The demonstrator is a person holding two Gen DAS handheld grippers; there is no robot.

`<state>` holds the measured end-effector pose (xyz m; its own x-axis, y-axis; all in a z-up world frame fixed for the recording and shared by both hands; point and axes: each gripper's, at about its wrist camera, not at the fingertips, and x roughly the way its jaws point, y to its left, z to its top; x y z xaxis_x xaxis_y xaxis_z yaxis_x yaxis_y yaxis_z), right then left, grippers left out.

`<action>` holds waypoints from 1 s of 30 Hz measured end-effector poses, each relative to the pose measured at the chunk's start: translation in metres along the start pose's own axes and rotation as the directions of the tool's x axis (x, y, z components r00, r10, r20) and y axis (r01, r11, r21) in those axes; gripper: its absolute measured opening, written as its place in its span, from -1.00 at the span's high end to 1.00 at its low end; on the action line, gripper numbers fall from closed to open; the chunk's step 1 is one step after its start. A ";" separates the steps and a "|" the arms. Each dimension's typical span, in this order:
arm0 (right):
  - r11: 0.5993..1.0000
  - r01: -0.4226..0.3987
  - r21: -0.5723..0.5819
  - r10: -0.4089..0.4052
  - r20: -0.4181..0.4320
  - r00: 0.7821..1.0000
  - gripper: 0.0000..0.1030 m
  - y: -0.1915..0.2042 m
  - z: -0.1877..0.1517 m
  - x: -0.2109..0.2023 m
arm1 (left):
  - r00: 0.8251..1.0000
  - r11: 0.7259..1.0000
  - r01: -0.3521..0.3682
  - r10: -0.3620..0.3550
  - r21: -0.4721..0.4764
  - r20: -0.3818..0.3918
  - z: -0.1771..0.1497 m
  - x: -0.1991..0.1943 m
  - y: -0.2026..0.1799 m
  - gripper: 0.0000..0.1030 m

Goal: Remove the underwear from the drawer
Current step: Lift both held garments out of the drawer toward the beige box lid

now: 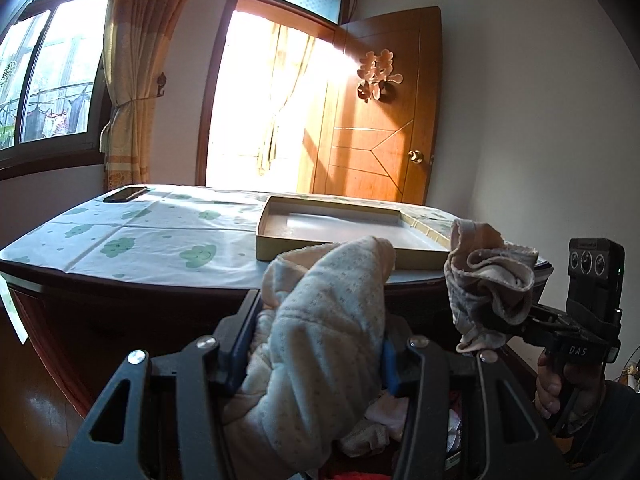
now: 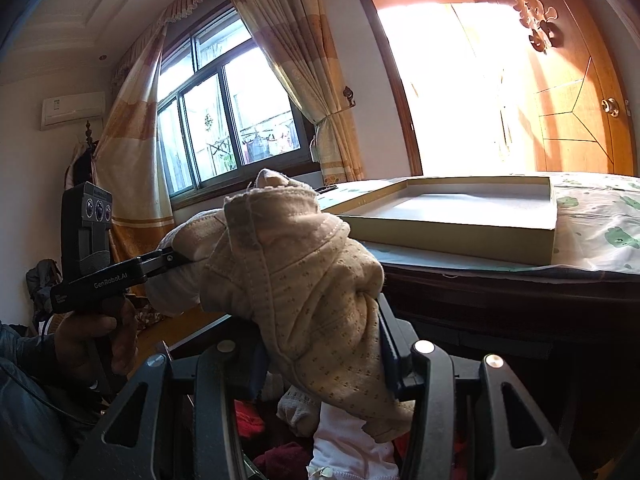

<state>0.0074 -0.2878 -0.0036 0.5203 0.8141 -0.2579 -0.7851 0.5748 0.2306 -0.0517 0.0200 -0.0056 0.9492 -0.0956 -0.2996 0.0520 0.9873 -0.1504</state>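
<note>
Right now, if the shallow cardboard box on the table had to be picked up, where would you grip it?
Pinch the near wall of the shallow cardboard box from the drawer side: it is thin, upright, unobstructed, and faces both grippers. The interior looks empty, so one jaw probably fits inside.

Hidden or cut off:
- left gripper (image 1: 316,344): fingertips buried in pale dotted underwear (image 1: 320,320).
- right gripper (image 2: 320,344): fingertips covered by beige dotted underwear (image 2: 304,280).
- drawer contents (image 2: 256,424): red and white garments cropped at bottom edge, kinds unclear.
- phone (image 1: 126,194) at table's far left corner: screen unreadable.
</note>
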 end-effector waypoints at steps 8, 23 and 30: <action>1.000 -0.008 -0.002 0.008 0.031 0.999 0.07 0.000 -0.004 -0.007 | 1.000 1.000 0.007 -0.007 -0.001 0.028 0.001 -0.002 0.002 0.03; 0.996 0.003 0.090 -0.006 0.032 0.999 0.04 -0.019 0.009 -0.011 | 0.998 0.998 0.030 -0.033 0.050 0.054 0.037 0.010 -0.009 0.02; 0.993 0.040 0.110 -0.042 0.016 0.999 0.04 -0.023 0.035 -0.013 | 0.998 0.997 0.034 -0.038 0.069 0.056 0.055 0.024 -0.016 0.03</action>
<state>0.0307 -0.3087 0.0267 0.5583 0.7903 -0.2524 -0.7218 0.6127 0.3220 -0.0127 0.0093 0.0417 0.9625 -0.1257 -0.2402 0.1056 0.9899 -0.0947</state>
